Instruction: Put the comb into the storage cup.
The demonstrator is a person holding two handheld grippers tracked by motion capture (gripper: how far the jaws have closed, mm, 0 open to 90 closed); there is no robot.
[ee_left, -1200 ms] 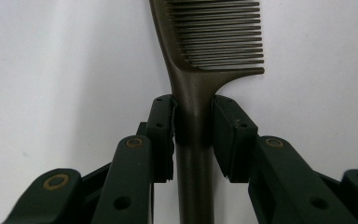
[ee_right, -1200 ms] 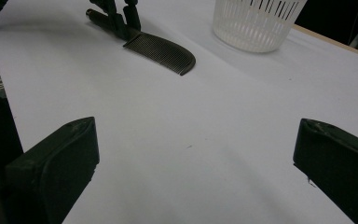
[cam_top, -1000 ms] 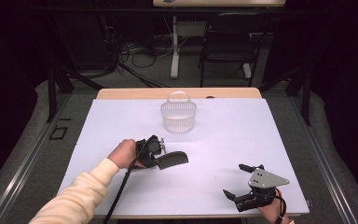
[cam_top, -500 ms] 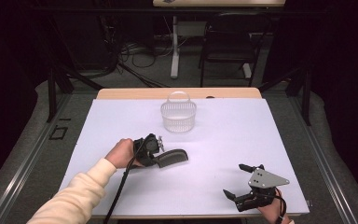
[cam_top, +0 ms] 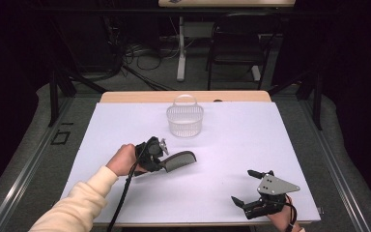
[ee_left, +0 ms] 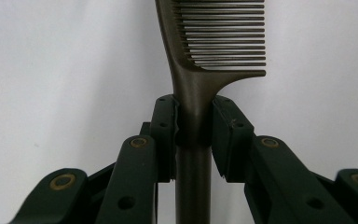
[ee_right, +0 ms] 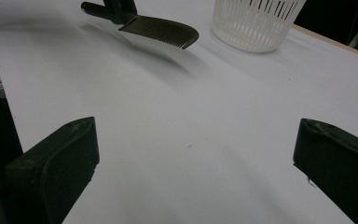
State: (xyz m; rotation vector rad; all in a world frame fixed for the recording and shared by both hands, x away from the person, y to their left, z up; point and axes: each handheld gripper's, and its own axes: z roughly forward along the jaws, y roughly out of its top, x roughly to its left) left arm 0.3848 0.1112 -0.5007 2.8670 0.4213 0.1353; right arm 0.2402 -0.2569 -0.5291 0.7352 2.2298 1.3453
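**Comb gripped in my left claw, short of the basket**

My left gripper (cam_top: 160, 157) sits nearer to me than the white basket (cam_top: 185, 120) and a little to its left. Its jaws are clamped on the handle of the dark comb (cam_top: 179, 161); in the left gripper view the pads (ee_left: 165, 128) press the handle from both sides just below the teeth. The comb (ee_left: 214, 42) hangs above the white table (cam_top: 232, 145) and casts a shadow on it, its toothed end pointing right, near the basket but apart from it. The basket stands upright at the table's far middle. My right gripper (cam_top: 245, 187) rests well to the basket's right and much nearer to me, by the table's near edge, its jaws spread wide with nothing between them.
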